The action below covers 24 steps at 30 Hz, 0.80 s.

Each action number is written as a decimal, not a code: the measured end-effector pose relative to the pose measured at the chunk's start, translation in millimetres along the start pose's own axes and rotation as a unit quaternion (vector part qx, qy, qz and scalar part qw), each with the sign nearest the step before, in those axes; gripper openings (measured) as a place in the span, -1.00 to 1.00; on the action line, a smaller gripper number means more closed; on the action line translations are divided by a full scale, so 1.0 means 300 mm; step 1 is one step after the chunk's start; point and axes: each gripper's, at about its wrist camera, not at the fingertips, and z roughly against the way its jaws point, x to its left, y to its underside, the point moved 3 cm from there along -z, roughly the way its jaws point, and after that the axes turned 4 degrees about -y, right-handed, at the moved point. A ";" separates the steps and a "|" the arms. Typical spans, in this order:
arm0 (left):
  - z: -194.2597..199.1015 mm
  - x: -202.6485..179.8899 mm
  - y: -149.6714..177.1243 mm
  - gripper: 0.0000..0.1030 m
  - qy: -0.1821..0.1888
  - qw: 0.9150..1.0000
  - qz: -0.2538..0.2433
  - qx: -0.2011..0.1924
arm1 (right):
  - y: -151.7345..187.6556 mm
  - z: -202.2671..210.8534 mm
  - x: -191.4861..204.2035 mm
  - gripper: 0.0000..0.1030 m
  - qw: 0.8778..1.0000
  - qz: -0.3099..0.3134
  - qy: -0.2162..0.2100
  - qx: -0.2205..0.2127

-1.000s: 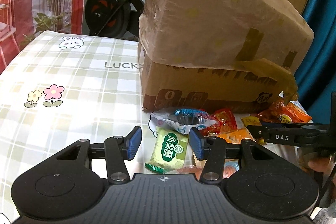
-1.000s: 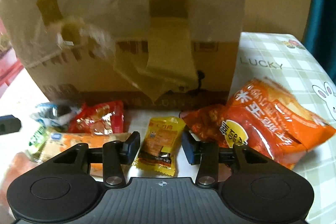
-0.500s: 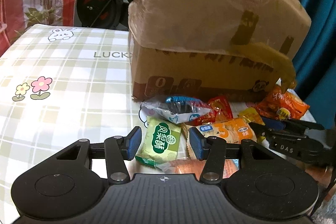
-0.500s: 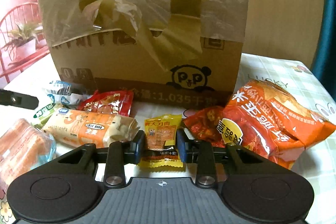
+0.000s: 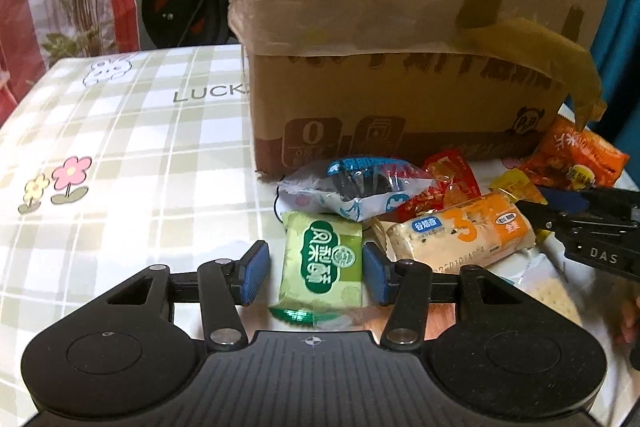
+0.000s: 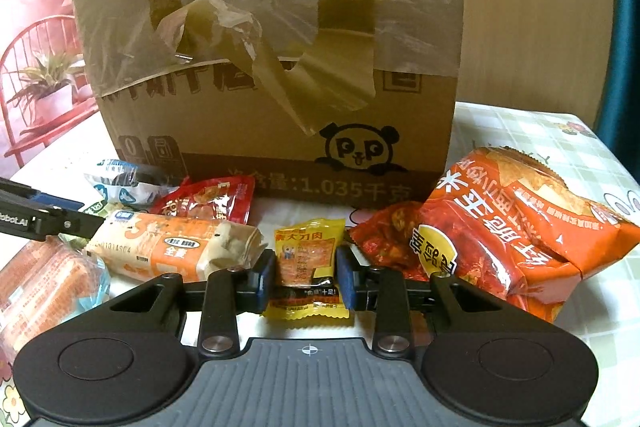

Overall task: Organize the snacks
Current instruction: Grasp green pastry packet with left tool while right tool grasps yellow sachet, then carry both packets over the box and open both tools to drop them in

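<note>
Two grippers: both low over a plaid tablecloth (image 5: 120, 155).
Left gripper (image 5: 316, 273): jaws partly spread, green snack packet (image 5: 322, 263) between, left pad clear of it.
Right gripper (image 6: 306, 277): jaws narrow, pads pressing yellow snack packet (image 6: 306, 259).
Cardboard box (image 6: 280, 131): behind the snacks.

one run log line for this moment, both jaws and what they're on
left gripper: jaws open, straddling green packet | right gripper: jaws shut on yellow packet | cardboard box: behind the snacks, flaps up
</note>
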 end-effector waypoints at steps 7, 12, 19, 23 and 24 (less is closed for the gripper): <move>0.006 -0.032 0.004 -0.23 -0.007 1.000 -0.007 -0.006 | 0.003 -0.001 0.002 -0.40 1.000 -0.002 -0.004 -0.002; 0.070 0.011 0.030 -0.23 -0.007 0.998 0.054 -0.018 | 0.003 0.001 0.000 -0.40 1.000 -0.004 -0.006 -0.003; 0.196 0.054 0.021 -0.23 -0.010 0.995 0.086 -0.056 | 0.001 0.028 0.010 -0.42 1.000 -0.005 -0.015 -0.007; 0.267 0.061 -0.009 -0.23 -0.016 0.992 0.091 -0.082 | -0.014 0.097 0.018 -0.42 0.999 -0.013 -0.022 -0.033; 0.283 0.058 -0.017 -0.23 -0.017 0.992 0.090 -0.088 | -0.019 0.117 0.021 -0.42 0.999 -0.014 -0.028 -0.038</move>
